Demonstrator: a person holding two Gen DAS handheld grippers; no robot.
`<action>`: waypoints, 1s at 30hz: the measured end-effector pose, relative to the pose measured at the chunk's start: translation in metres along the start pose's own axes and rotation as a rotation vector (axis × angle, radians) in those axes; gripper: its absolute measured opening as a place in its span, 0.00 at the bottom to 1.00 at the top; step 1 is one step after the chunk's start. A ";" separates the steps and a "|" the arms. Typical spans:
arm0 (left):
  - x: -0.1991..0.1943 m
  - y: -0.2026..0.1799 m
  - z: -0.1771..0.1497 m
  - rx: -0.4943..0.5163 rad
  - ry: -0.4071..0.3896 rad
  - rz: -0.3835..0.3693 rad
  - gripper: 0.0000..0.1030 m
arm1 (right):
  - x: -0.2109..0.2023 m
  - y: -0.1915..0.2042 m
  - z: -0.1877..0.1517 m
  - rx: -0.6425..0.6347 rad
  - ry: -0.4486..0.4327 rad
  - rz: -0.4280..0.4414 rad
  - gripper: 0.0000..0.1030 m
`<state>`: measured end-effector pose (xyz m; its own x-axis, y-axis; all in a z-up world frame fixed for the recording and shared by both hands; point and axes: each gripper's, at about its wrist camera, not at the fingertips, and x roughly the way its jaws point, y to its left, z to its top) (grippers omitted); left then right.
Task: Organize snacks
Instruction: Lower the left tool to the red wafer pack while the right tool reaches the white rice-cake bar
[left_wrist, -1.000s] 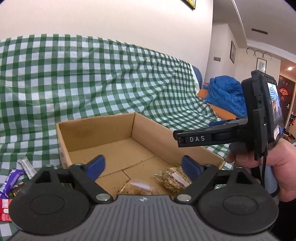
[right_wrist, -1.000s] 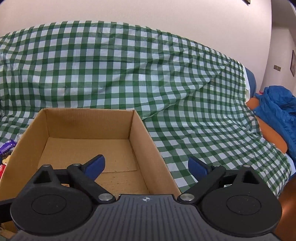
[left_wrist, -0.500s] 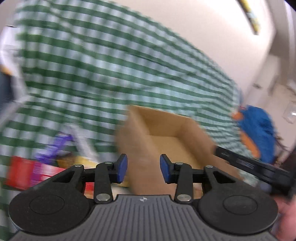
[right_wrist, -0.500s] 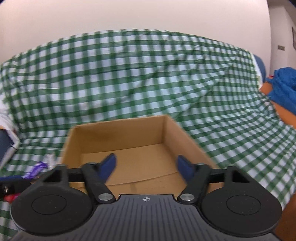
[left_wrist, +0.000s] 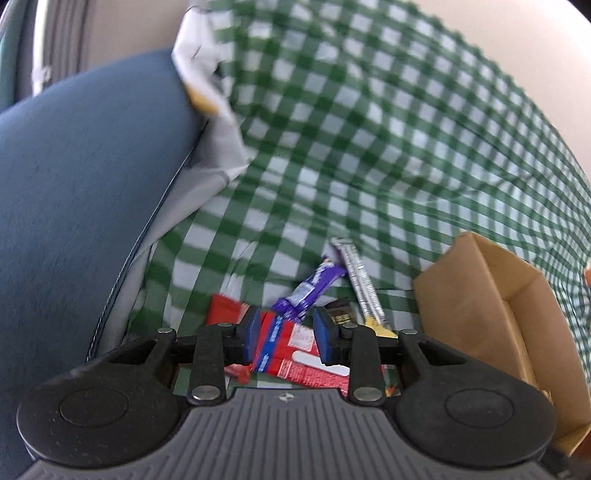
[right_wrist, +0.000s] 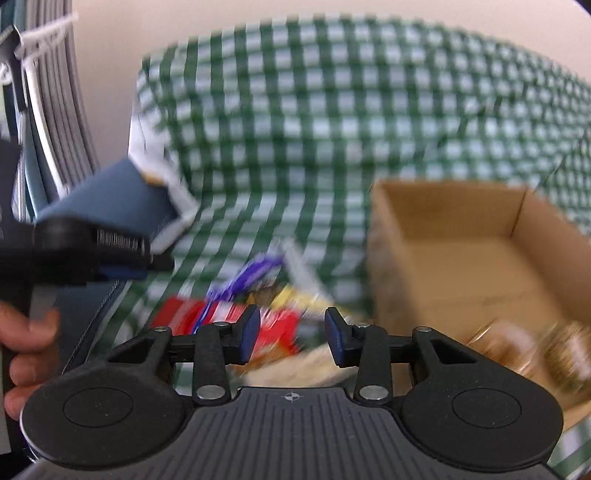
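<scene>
A pile of snacks lies on the green checked cloth left of a cardboard box (left_wrist: 480, 306). In the left wrist view I see a red packet (left_wrist: 291, 354), a purple bar (left_wrist: 314, 286) and a silver and yellow stick (left_wrist: 362, 288). My left gripper (left_wrist: 284, 338) is open, its jaws narrowed, just above the red packet and holding nothing. My right gripper (right_wrist: 291, 338) is open and empty over the blurred red packet (right_wrist: 192, 314) and purple bar (right_wrist: 251, 277). The box (right_wrist: 461, 236) holds two bagged snacks (right_wrist: 535, 354). The left gripper also shows in the right wrist view (right_wrist: 110, 254).
A blue sofa arm (left_wrist: 81, 199) rises at the left beside the pile. A white cloth edge (left_wrist: 210, 118) hangs over it. The checked cloth (left_wrist: 369, 129) covers the sofa seat and back.
Both grippers swung left from the box to the snack pile. Both sets of jaws narrowed from wide open. The views are blurred by the motion.
</scene>
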<state>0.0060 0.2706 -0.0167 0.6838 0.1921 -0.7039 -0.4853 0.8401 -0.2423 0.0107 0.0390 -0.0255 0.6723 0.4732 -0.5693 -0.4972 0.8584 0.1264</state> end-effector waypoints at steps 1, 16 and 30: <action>0.002 0.003 0.001 -0.010 0.006 0.008 0.34 | 0.009 0.004 -0.003 0.012 0.035 -0.016 0.44; 0.049 0.038 -0.010 -0.049 0.011 0.075 0.72 | 0.086 -0.009 -0.015 0.222 0.289 -0.180 0.80; 0.082 0.027 -0.016 0.040 0.107 0.118 0.75 | 0.090 0.007 -0.012 0.054 0.262 -0.128 0.49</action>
<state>0.0399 0.3008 -0.0915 0.5606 0.2372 -0.7934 -0.5350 0.8350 -0.1284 0.0616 0.0850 -0.0858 0.5595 0.2987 -0.7732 -0.3829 0.9204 0.0785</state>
